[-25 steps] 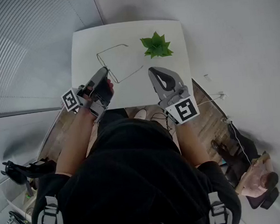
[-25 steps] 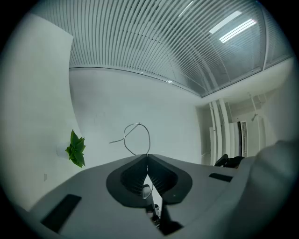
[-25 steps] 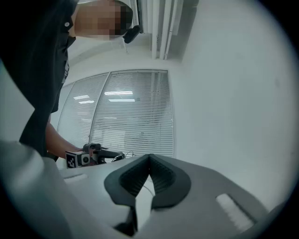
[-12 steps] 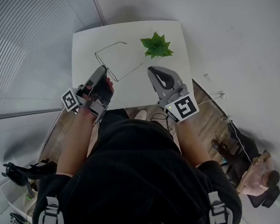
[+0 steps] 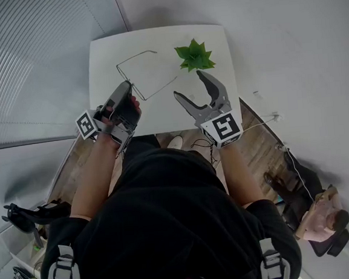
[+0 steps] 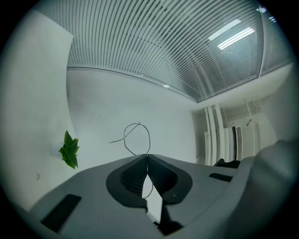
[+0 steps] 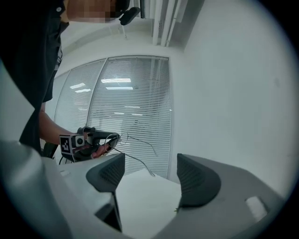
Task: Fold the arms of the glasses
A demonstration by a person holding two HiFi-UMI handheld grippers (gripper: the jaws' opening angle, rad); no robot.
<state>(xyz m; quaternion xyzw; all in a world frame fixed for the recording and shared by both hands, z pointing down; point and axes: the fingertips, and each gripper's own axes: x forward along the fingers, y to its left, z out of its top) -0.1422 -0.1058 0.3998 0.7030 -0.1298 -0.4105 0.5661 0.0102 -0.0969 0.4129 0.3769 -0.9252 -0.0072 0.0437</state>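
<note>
— Jaws of the right hand-held gripper (image 5: 188, 84) just swung apart, nothing between.
— Thin wire-framed glasses (image 5: 136, 58)?
— Arms spread, rim pinched by left hand-held gripper (image 5: 126, 87) above white counter's (image 5: 103, 54) open left half

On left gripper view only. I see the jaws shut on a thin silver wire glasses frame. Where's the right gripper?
Observer: In the head view the right gripper hangs over the white table. It is right of the glasses and beside a small green plant.
Operator: Open?
Observer: Yes. Its own view shows the jaws wide apart; they have just been opening. Nothing is between the pads, and one arm's tip lies just ahead of them.
Operator: Arms folded?
Observer: No. In the head view both arms stick out unfolded, toward the right gripper's side.
</note>
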